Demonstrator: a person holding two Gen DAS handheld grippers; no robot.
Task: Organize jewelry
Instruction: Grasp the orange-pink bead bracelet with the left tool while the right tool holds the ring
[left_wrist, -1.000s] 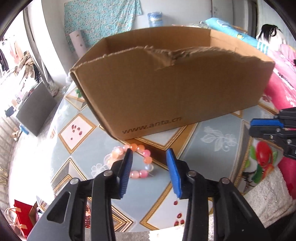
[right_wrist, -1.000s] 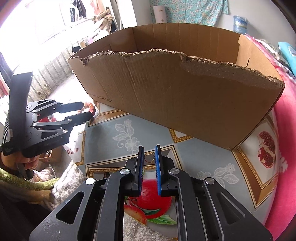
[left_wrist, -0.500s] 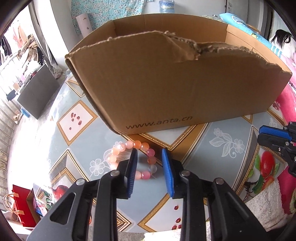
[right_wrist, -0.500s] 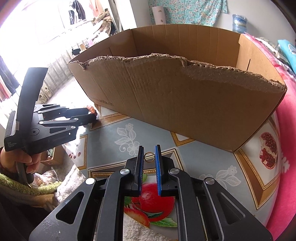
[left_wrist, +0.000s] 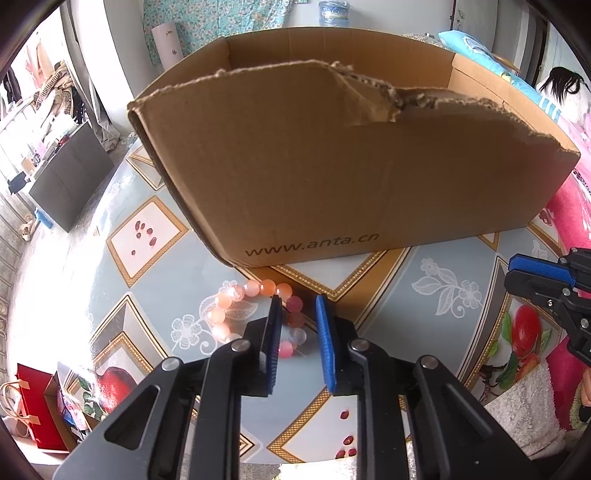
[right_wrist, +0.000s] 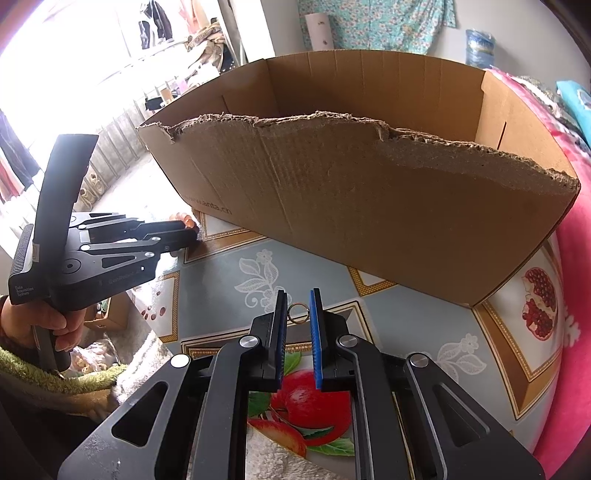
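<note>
Bracelet (left_wrist: 255, 314) beads are straddled by the left claw (left_wrist: 298, 308), whose fingers stand apart over its right side, on the table (left_wrist: 424, 295) just before the box (left_wrist: 332, 177). A ring (right_wrist: 297, 308) is held between the right claw (right_wrist: 297, 306) fingers. Bare tabletop is left between both claws.

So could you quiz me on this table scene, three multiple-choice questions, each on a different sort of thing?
1. Where does the bead bracelet lie?
A. inside the cardboard box
B. on the table before the cardboard box
C. on the pink blanket

2. What colour are the tool pads?
A. blue
B. red
C. green

3. What sits between the right tool pads?
A. a bead
B. a small ring
C. a coin

Answers: 1 B, beads rest on the patterned cloth; 2 A, both pads are blue; 3 B, a thin metal loop shows there.
</note>
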